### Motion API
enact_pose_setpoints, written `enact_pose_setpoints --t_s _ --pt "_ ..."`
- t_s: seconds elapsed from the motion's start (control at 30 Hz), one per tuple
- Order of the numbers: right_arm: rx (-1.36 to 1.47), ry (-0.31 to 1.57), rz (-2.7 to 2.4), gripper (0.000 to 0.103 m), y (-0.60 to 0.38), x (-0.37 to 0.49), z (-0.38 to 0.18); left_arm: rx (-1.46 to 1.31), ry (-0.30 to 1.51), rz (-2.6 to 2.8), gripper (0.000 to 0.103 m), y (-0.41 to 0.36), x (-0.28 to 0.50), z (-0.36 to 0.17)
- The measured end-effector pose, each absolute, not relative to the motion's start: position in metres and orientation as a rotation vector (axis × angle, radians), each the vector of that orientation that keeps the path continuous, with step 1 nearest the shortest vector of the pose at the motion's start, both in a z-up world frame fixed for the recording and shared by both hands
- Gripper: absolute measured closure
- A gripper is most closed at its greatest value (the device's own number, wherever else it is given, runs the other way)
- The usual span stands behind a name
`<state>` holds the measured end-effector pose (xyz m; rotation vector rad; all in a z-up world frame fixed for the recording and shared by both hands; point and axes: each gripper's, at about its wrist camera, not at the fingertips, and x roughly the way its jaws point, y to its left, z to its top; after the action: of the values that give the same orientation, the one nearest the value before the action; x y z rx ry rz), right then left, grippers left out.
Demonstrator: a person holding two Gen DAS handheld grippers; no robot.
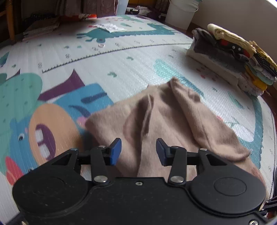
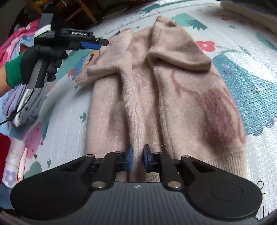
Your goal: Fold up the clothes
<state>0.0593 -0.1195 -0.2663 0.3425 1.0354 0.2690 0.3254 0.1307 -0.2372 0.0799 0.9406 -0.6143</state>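
Note:
A beige-pink knit sweater lies on the patterned play mat, its sleeves folded in over the body and a brown patch on its right side. It also shows in the left wrist view. My right gripper is shut on a raised fold of the sweater near its ribbed hem. My left gripper is open and empty, hovering over the sweater's edge. In the right wrist view the left gripper is held in a black-gloved hand above the sweater's far left corner.
A stack of folded clothes sits at the mat's right edge. More clothes lie left of the sweater. A white bucket and furniture stand beyond the mat. A paper slip lies far back.

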Motion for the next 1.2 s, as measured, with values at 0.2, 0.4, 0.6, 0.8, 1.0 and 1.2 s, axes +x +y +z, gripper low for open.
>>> enact_pose_setpoints --t_s 0.2,0.4,0.6,0.8,1.0,1.2 --pt "0.352 1.106 0.244 0.088 -0.151 0.086 -0.260 0.101 0.958 -0.626 0.060 0.123 0.321 -0.241" --pt "0.334 0.891 0.226 0.079 -0.175 0.070 -0.218 0.118 0.959 -0.651 0.059 0.114 0.315 -0.240" --pt "0.125 0.932 0.377 0.080 -0.118 0.095 -0.234 0.177 0.973 -0.666 0.058 0.098 0.307 -0.247" --pt "-0.004 1.041 0.384 0.084 -0.098 0.093 -0.236 0.189 0.937 -0.627 0.058 0.103 0.305 -0.243" --pt "-0.088 0.797 0.471 0.083 -0.074 0.102 -0.203 0.100 0.951 -0.605 0.058 0.117 0.308 -0.239" --pt "0.168 1.013 0.415 0.087 -0.095 0.141 -0.258 0.037 0.962 -0.587 0.058 0.152 0.304 -0.228"
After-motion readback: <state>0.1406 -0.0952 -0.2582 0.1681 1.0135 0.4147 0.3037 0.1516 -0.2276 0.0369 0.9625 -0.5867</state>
